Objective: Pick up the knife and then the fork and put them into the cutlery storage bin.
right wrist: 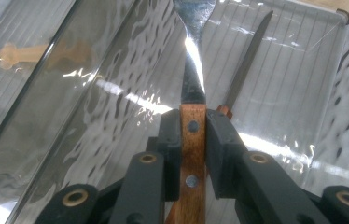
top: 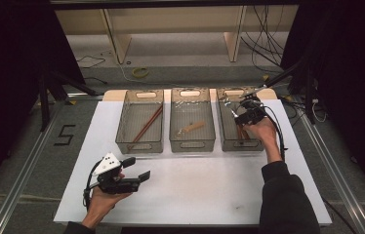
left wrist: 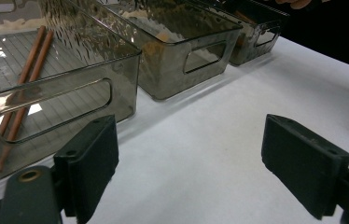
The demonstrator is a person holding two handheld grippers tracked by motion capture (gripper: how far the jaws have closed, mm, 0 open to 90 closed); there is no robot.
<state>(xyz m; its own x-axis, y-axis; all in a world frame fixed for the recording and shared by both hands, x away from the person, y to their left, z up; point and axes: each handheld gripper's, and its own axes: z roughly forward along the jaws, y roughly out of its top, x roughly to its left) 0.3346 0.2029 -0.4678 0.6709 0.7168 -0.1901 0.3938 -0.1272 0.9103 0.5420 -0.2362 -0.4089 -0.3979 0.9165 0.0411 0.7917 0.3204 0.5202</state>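
The right tool (right wrist: 193, 140) is closed on the wooden handle of a fork (right wrist: 192, 135) over the right bin (top: 225, 127), so sorting seems nearly finished, while the left tool (left wrist: 189, 163) waits open and empty above the surface (left wrist: 238, 93).

dim room with dark edges; light from above brightens the white table (top: 195, 185). hard glare streaks the metal blade (right wrist: 193, 70) and the rippled bin wall (right wrist: 116, 102). close jaws look soft; the high view is grainy
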